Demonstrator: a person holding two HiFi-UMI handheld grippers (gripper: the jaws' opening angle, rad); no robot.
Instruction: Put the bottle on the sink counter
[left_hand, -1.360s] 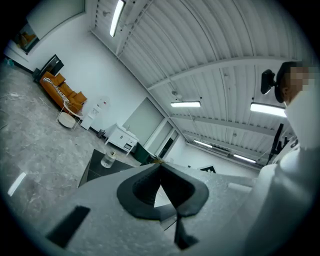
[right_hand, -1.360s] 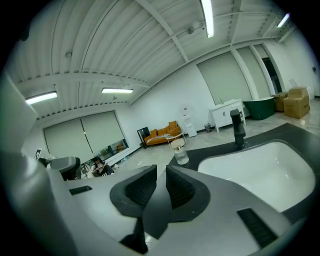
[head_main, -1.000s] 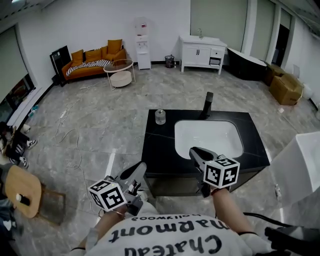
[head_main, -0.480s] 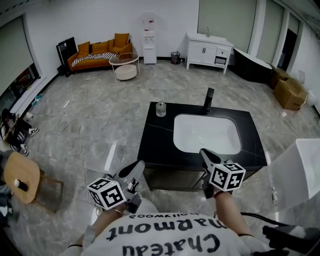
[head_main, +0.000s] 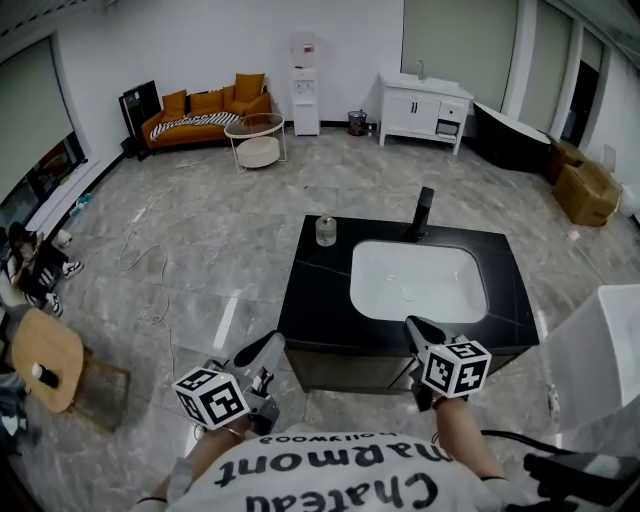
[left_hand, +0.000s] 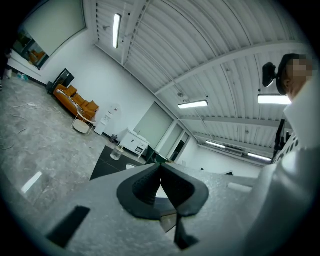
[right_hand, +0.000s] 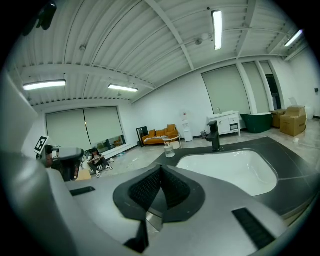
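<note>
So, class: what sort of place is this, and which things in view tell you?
Probably a bathroom-fittings showroom, not a home: a sink counter stands alone on an open tiled floor, with a white vanity and what looks like a dark bathtub behind it.

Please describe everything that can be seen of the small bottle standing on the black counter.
The bottle is small and clear, glass or plastic by its look, with a rounded body and a narrower top. It stands upright on the far left corner of the black sink counter, left of the white basin and the dark faucet, apart from both. Only the counter touches it. Its contents are too small to tell.
</note>
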